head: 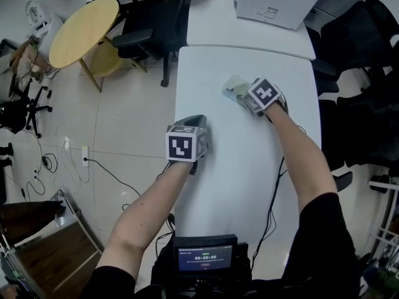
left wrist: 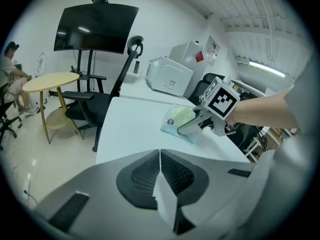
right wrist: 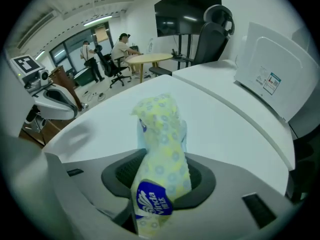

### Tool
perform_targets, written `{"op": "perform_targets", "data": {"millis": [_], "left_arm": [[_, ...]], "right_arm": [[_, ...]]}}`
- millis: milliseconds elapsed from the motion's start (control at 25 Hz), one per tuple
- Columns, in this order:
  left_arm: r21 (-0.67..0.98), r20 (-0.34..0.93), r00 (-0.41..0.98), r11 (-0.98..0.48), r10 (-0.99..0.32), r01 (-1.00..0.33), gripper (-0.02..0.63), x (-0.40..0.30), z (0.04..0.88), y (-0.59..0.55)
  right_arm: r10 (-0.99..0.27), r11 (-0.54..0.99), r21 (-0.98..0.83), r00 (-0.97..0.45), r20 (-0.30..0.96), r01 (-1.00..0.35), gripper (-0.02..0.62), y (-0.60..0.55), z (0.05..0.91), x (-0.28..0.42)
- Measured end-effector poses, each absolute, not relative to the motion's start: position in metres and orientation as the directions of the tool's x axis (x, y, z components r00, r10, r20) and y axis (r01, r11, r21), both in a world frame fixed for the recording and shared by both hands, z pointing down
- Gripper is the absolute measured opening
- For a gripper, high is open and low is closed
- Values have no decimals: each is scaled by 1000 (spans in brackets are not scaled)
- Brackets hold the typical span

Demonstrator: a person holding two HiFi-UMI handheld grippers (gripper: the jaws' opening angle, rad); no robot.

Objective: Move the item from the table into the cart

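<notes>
A yellow-green tissue pack with a blue label lies on the white table toward its far right. My right gripper reaches down onto it. In the right gripper view the pack stands squeezed between the two dark pads, its label end nearest the camera, so my right gripper is shut on it. The left gripper view shows the same pack with the right gripper's finger lying over it. My left gripper hangs over the table's left edge, its jaws shut with nothing held.
A white printer sits on the adjoining table behind. Left of the table are a black office chair and a round yellow table. More black chairs crowd the right side. A metal-framed cart with a wooden shelf stands at bottom left.
</notes>
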State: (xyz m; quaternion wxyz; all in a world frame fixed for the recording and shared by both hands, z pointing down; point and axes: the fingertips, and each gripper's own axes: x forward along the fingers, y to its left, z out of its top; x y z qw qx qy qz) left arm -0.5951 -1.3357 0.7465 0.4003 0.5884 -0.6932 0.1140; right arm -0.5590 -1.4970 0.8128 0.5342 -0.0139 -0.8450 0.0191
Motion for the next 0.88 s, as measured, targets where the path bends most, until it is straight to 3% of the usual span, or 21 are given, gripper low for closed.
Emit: {"op": "perform_targets", "data": {"millis": [40,160,480,880], "left_arm": [[320,687,16,282,-727,-905,14,-595,749,-1335],[321,691,19,283,-723,-904,14,-593,751,-1330],[299,670,10,258,-742,-918,14,-583,721,-1327],[173,507,2,99,-862,-980,14,-545,564,-1286]], "right_arm": [[41,999,-45,-430,902,2,109,-1497,813,-560],[43,999,-48,-421,906,-1,64,-1493,813,-559],[11,997,-45,-487,873,-59,54,-1493,783,-546],[-73,995,-4,-728,682,-104,52,-1439,578,-496]]}}
